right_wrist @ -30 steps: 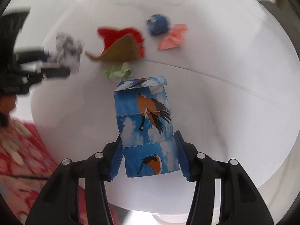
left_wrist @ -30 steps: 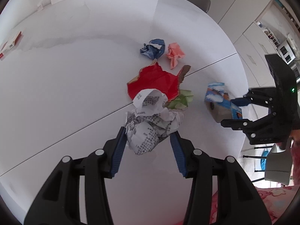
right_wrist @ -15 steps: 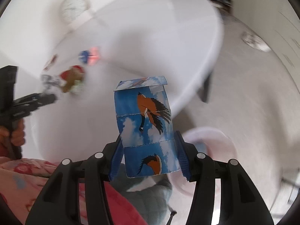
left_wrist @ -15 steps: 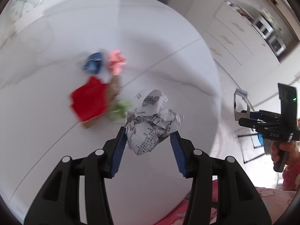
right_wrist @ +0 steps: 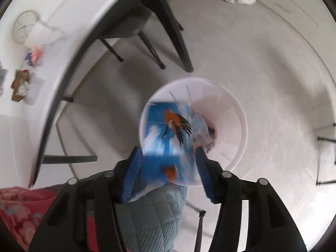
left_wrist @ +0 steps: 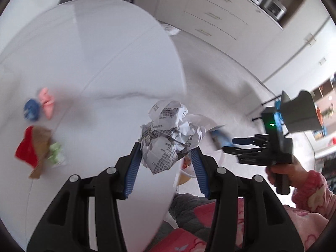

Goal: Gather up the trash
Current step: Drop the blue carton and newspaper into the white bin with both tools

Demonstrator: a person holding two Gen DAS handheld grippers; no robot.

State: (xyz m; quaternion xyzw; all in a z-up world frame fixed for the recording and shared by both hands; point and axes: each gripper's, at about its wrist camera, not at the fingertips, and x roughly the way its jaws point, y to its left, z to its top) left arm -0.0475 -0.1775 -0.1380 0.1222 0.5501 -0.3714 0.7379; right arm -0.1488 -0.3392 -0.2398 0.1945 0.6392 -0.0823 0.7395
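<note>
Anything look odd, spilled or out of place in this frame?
Nothing odd. The blue bird-print carton hangs blurred over the white round bin between the opening right tongs; the left tongs grip a crumpled printed paper ball. Other paper scraps lie on the white table, uncollected.

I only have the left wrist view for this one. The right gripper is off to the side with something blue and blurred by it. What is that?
Observer: A blue carton printed with birds. It sits between the jaws of the right gripper, which are opening.
Operator: What is underneath it?
Observer: The mouth of a white bin on the floor; the carton hangs right over it.
Operator: Is the bin empty?
Observer: No, some dark scraps lie at its bottom, too blurred to name.
</note>
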